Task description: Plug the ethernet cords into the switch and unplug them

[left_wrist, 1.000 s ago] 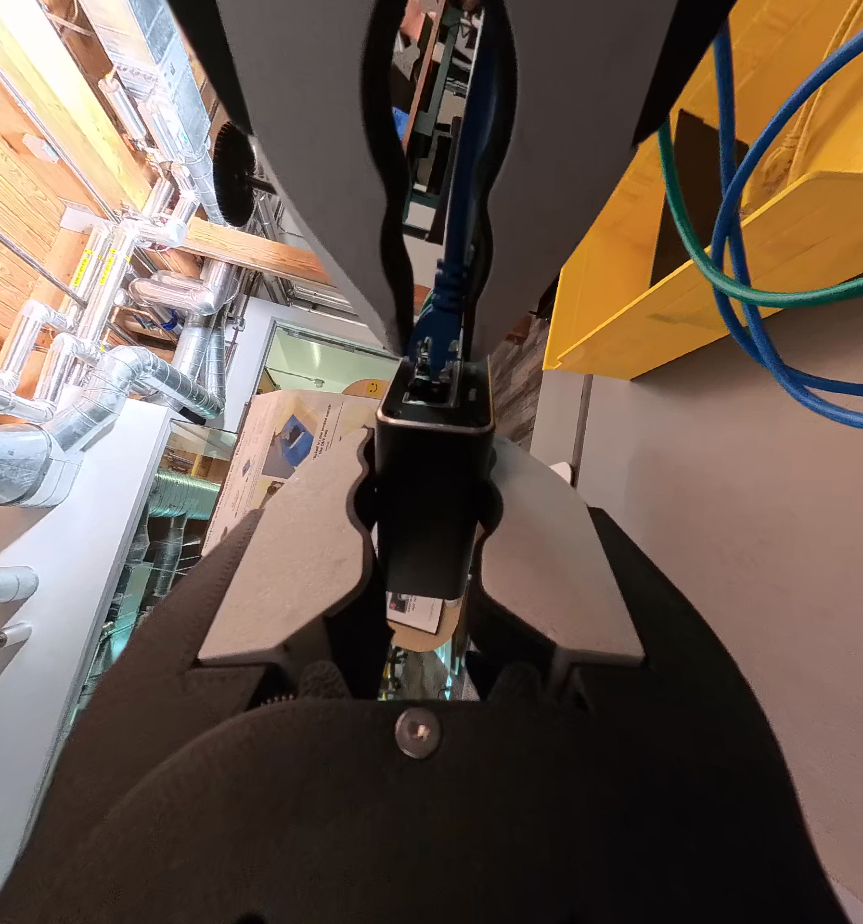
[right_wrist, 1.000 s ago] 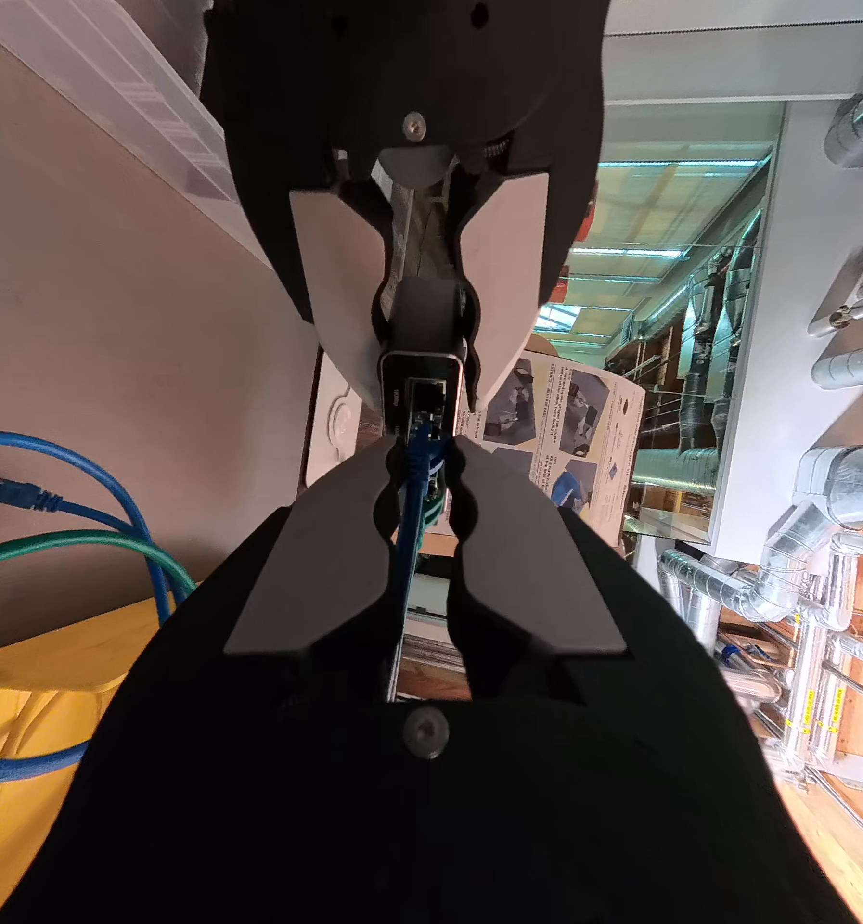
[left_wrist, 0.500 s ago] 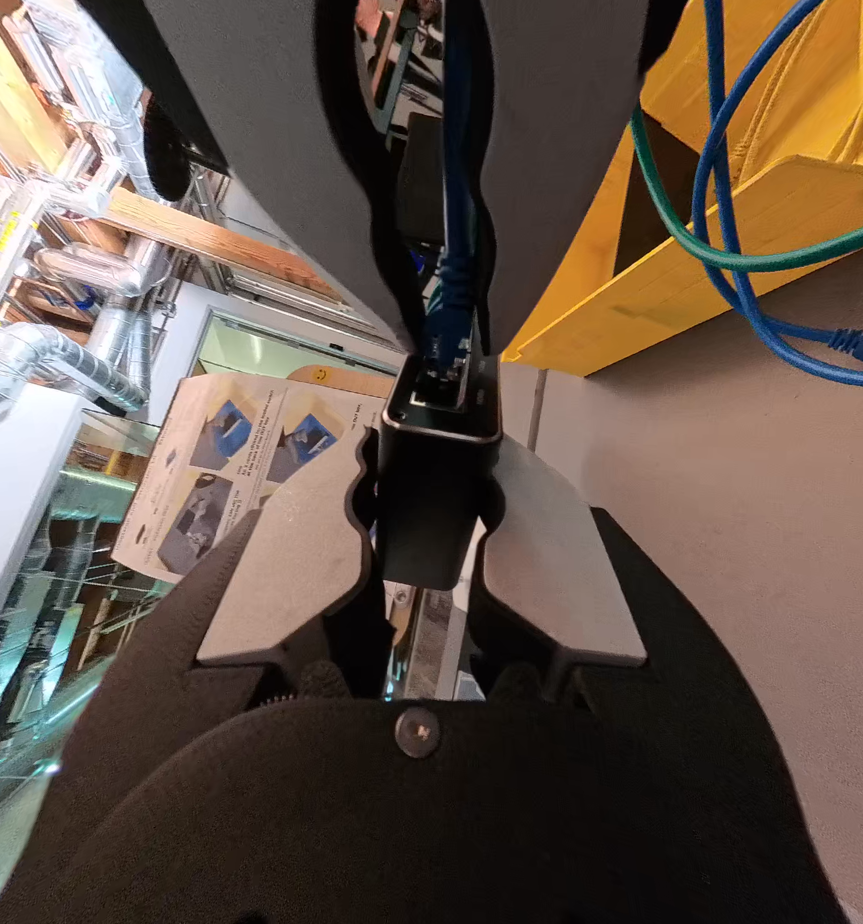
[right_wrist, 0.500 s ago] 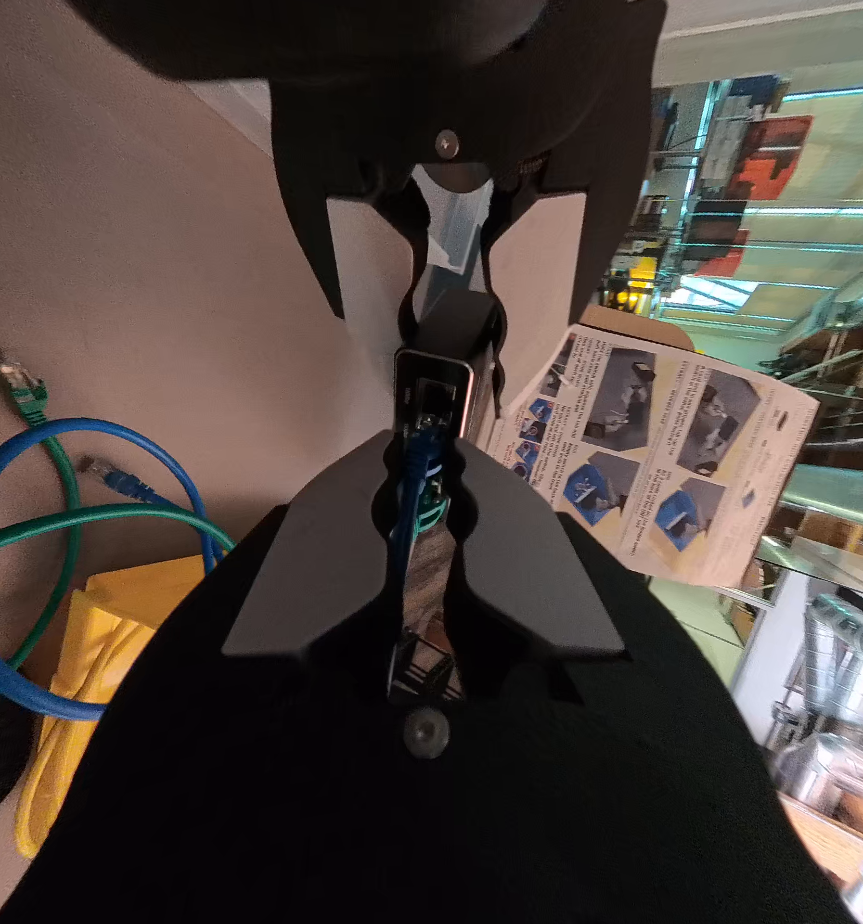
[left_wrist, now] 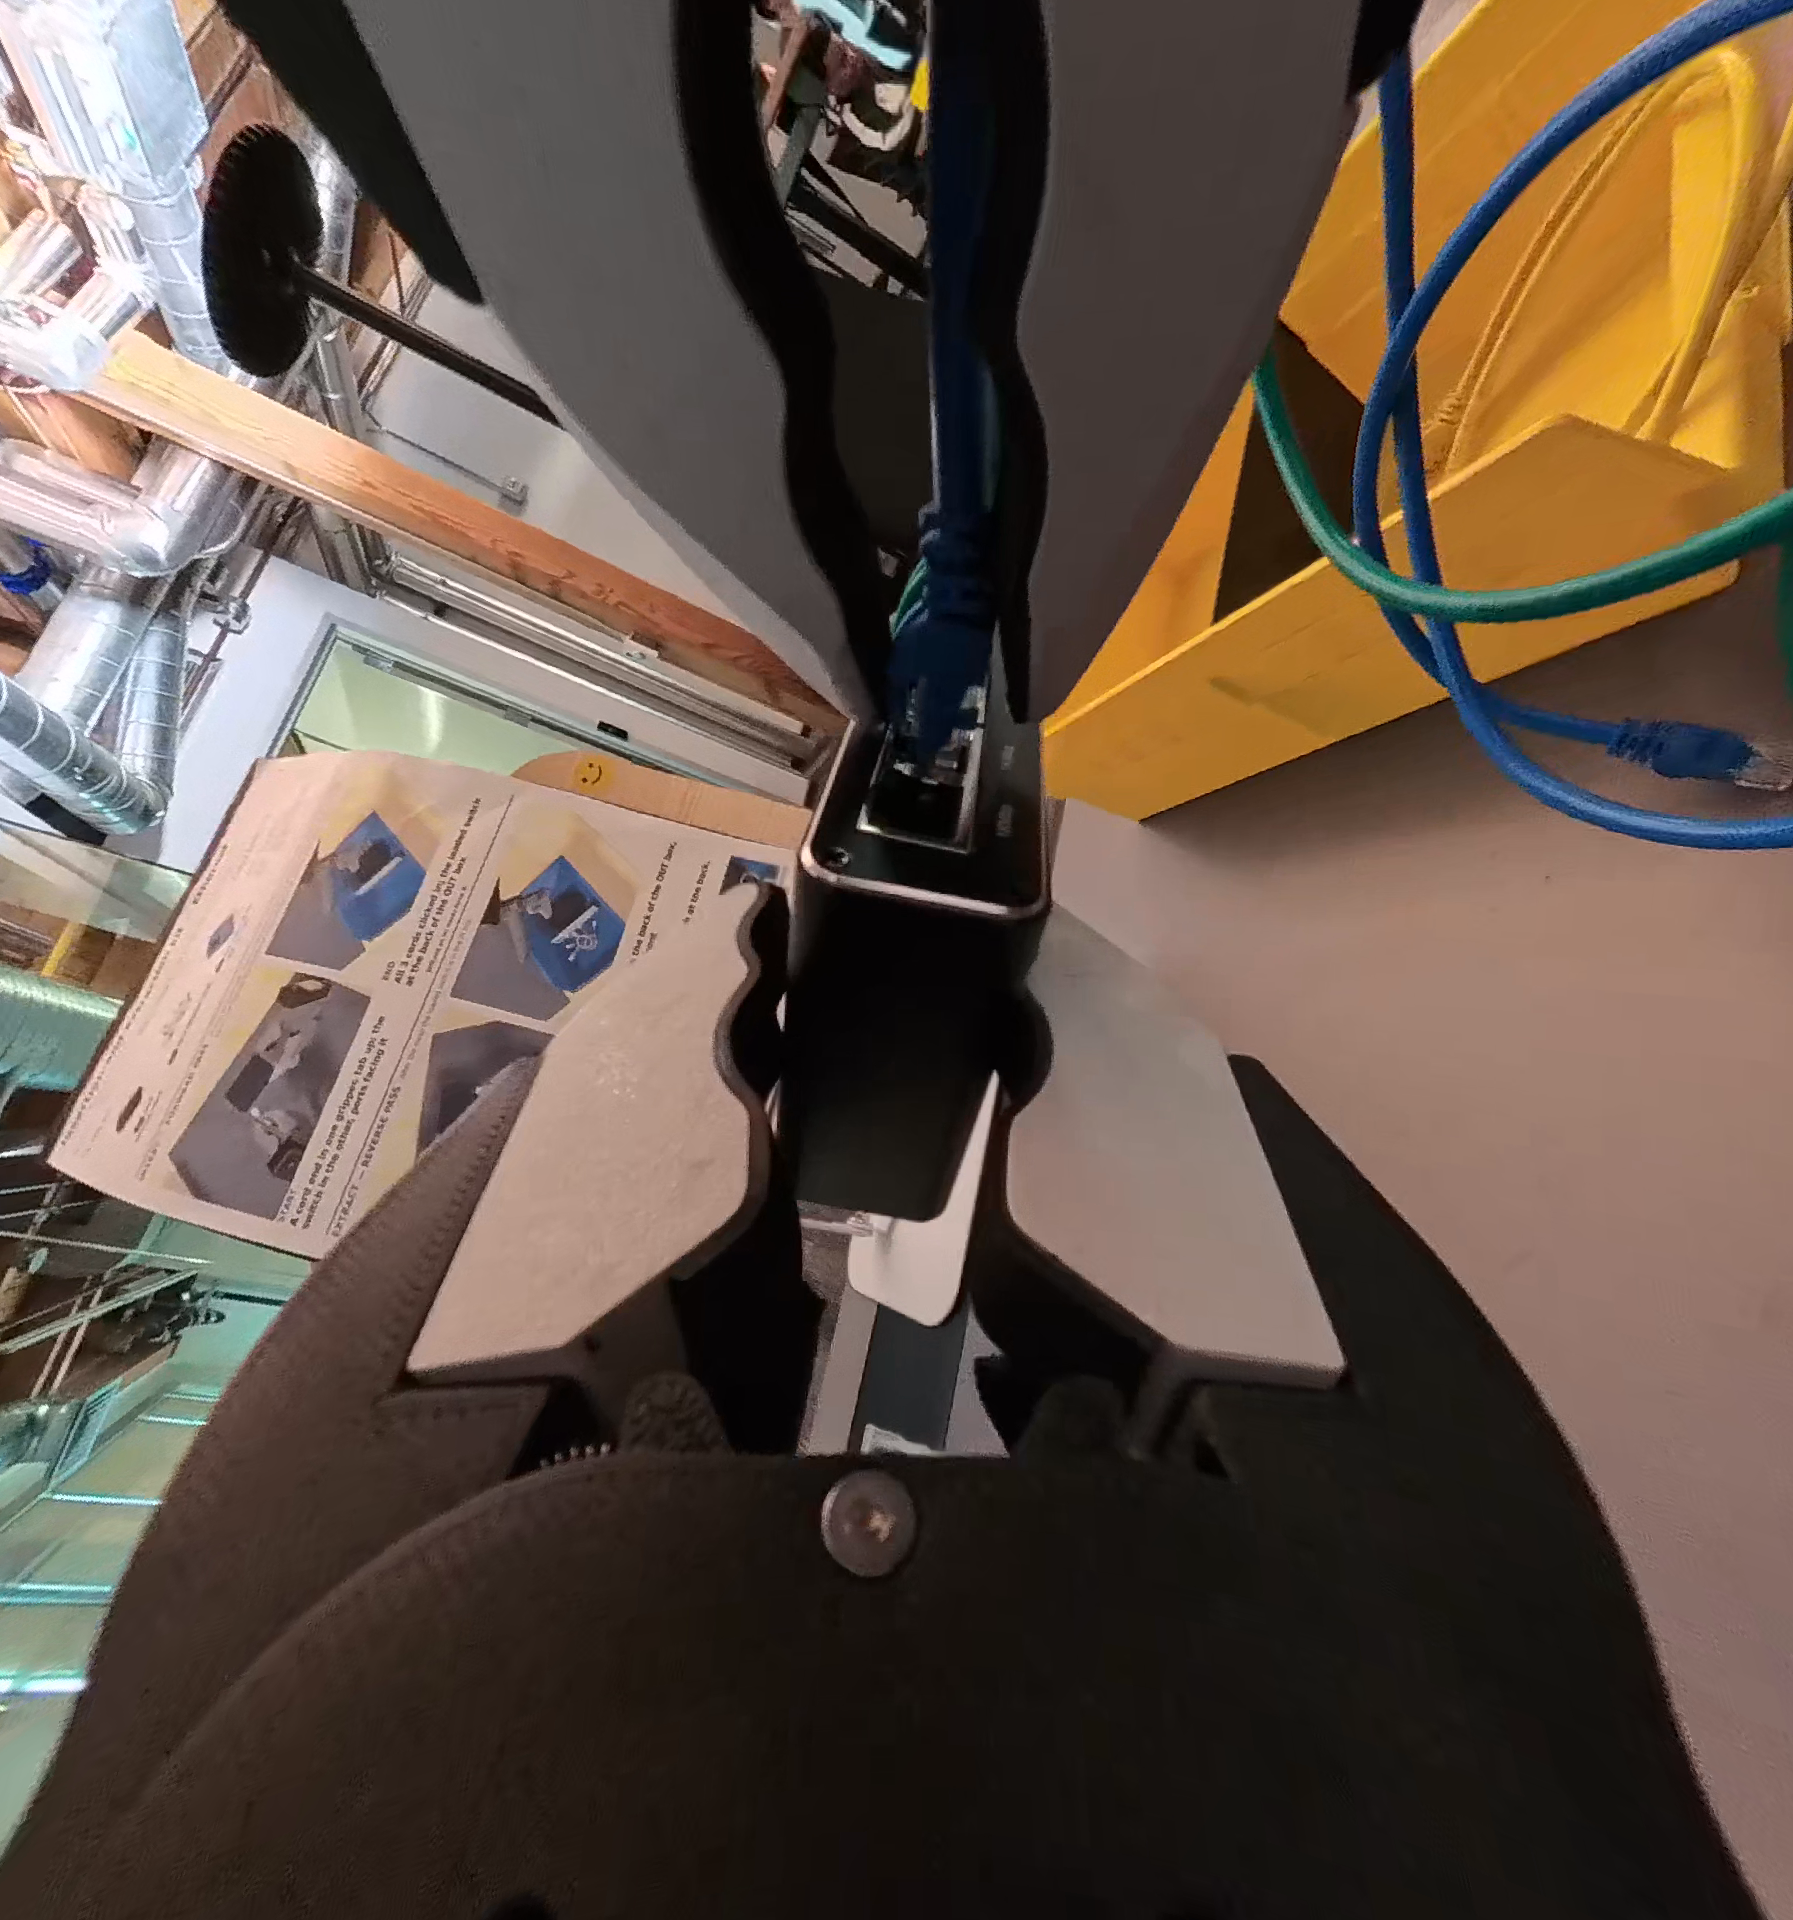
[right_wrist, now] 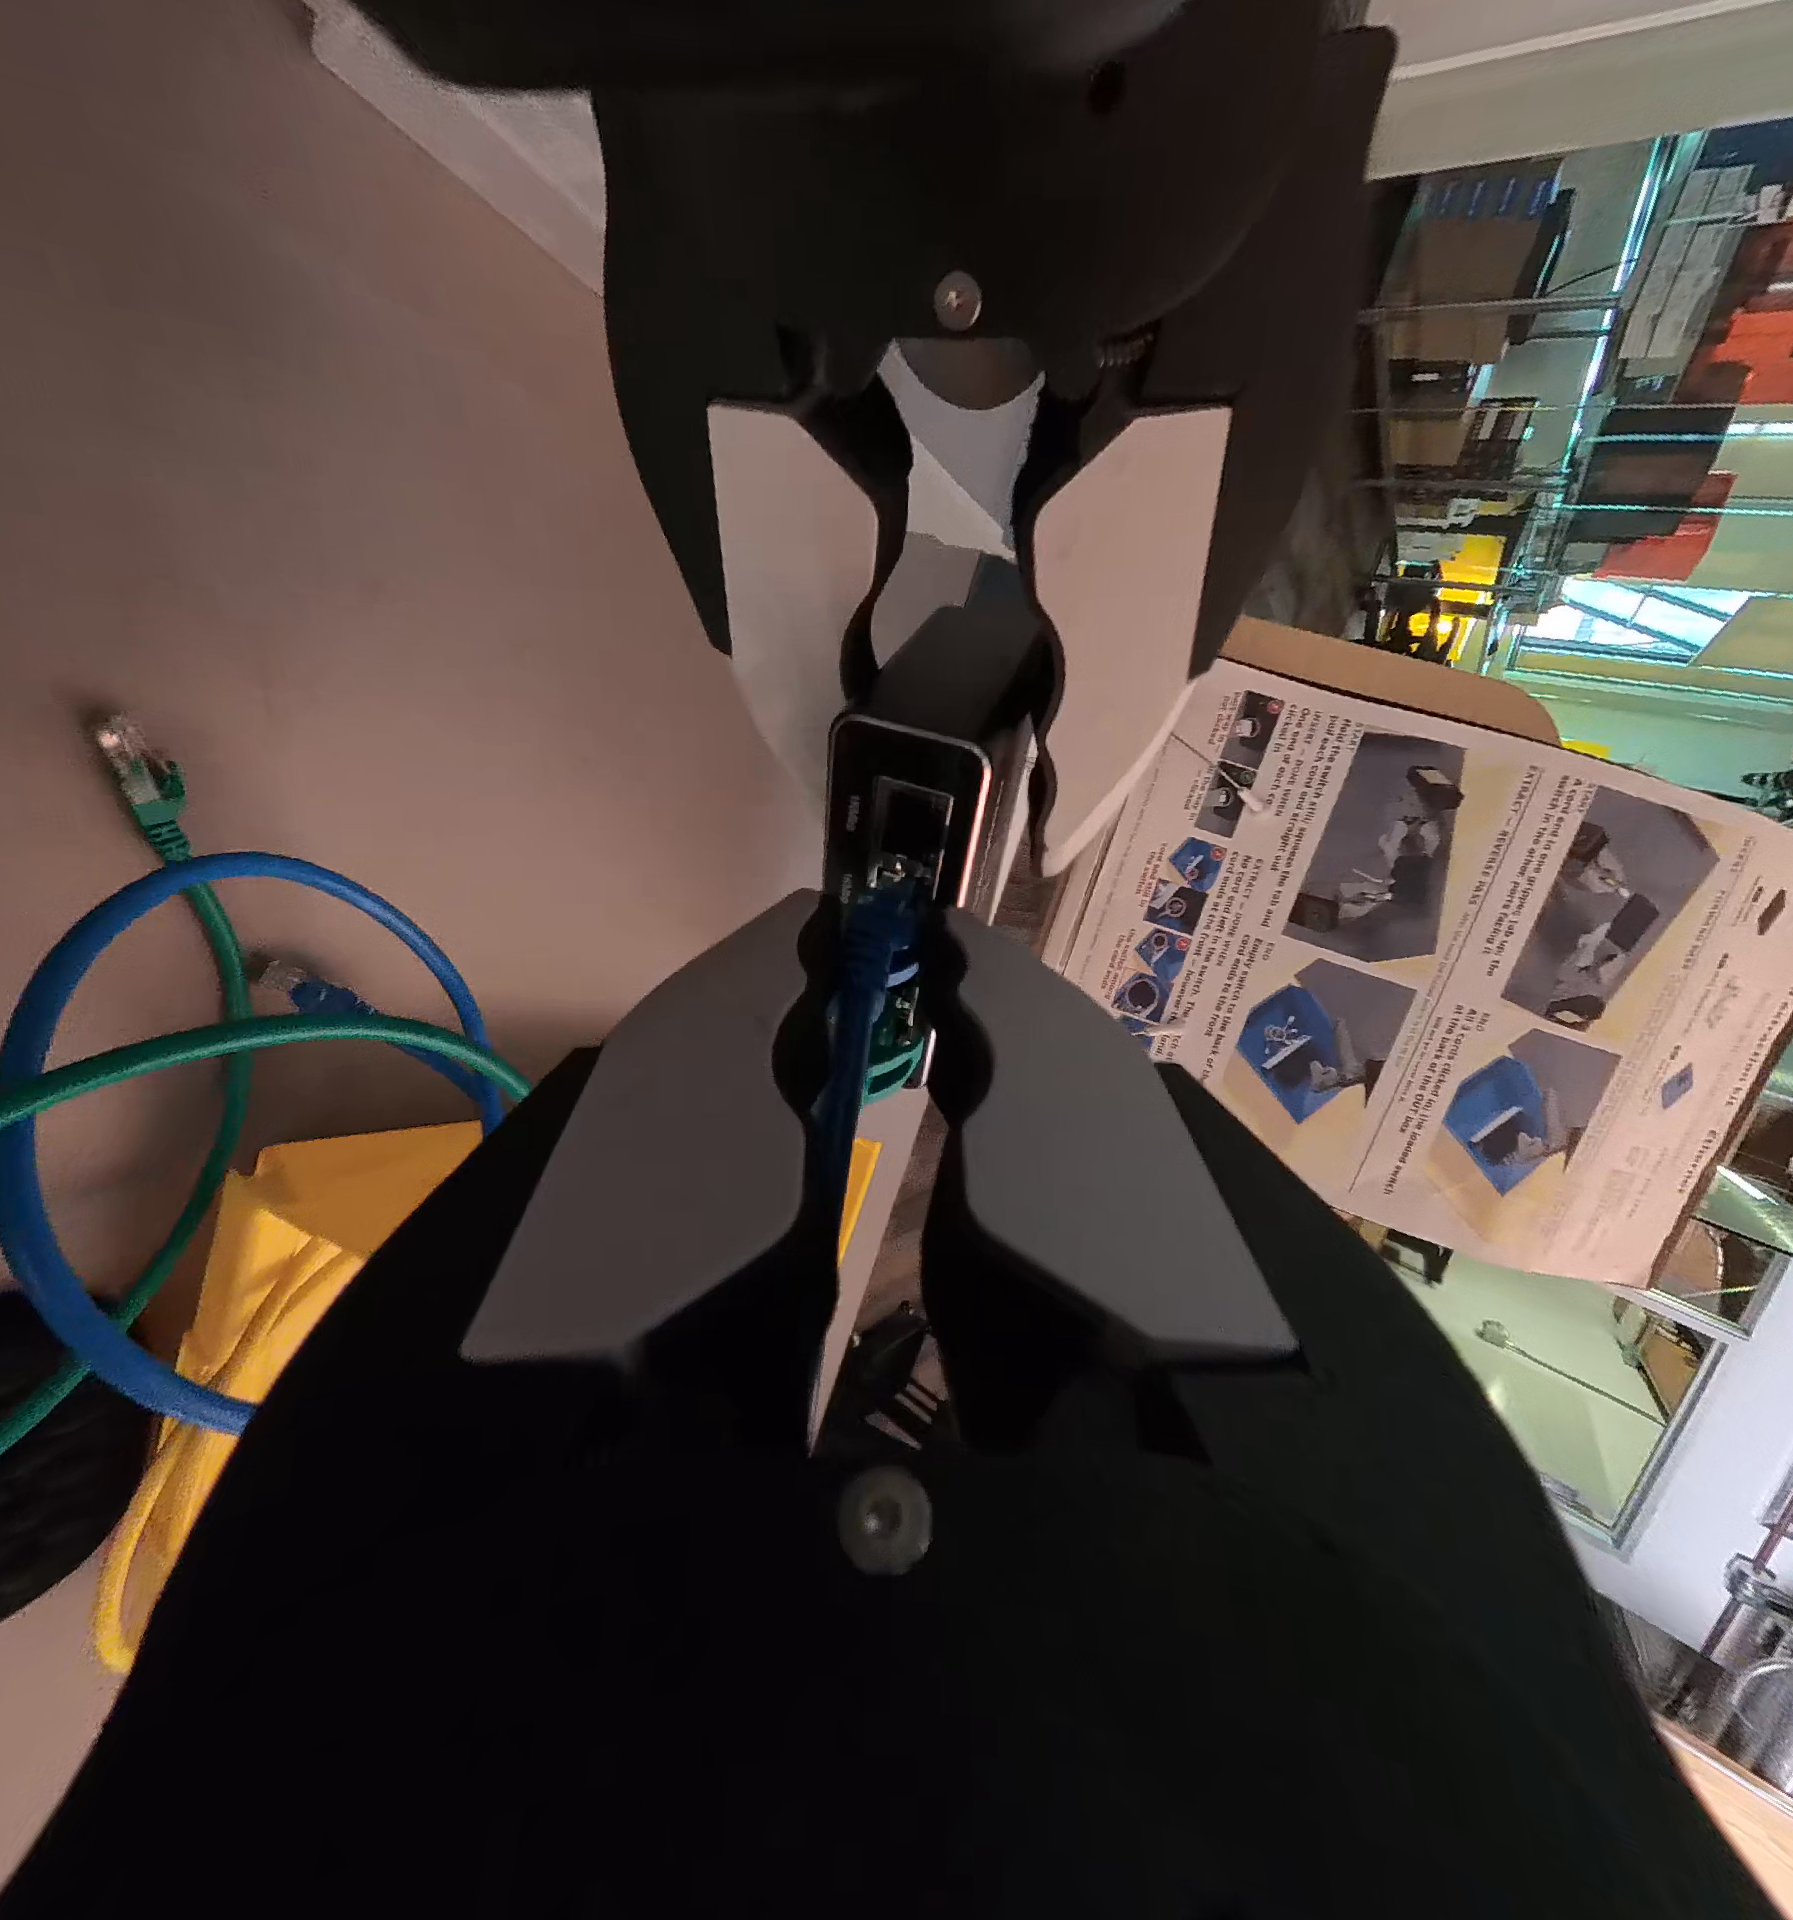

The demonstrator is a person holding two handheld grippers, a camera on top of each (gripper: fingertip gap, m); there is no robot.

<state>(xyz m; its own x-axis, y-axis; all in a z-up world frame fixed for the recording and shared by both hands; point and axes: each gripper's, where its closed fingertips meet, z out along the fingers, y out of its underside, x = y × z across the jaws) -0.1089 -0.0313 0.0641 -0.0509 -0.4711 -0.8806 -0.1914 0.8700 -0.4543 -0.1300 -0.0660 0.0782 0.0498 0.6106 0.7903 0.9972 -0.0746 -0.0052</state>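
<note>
My left gripper [left_wrist: 897, 956] is shut on a black switch [left_wrist: 913, 997], held in the air with its port face pointing away from the camera. My right gripper [right_wrist: 876, 935] faces it and is shut on a blue ethernet cord [right_wrist: 856, 1039] just behind its plug [right_wrist: 887, 914]. The plug sits in the switch's port [left_wrist: 939, 758]; a second port next to it [right_wrist: 913, 810] is empty. A green cord's boot [right_wrist: 897, 1060] also lies between my right fingers. The switch shows in the right wrist view [right_wrist: 923, 769] too.
A loose blue cord [right_wrist: 30, 1143] and a green cord [right_wrist: 196, 935] loop over the brown table [right_wrist: 300, 520], their free plugs lying bare. A yellow bin [left_wrist: 1494, 468] with yellow cable stands behind. A printed instruction sheet [right_wrist: 1443, 987] on cardboard stands nearby. The left gripper's tips are roughly 5 cm from the right gripper's.
Both grippers have swung together, so the background has shifted in both views. The blue plug stays at the switch's port and both grips hold.
</note>
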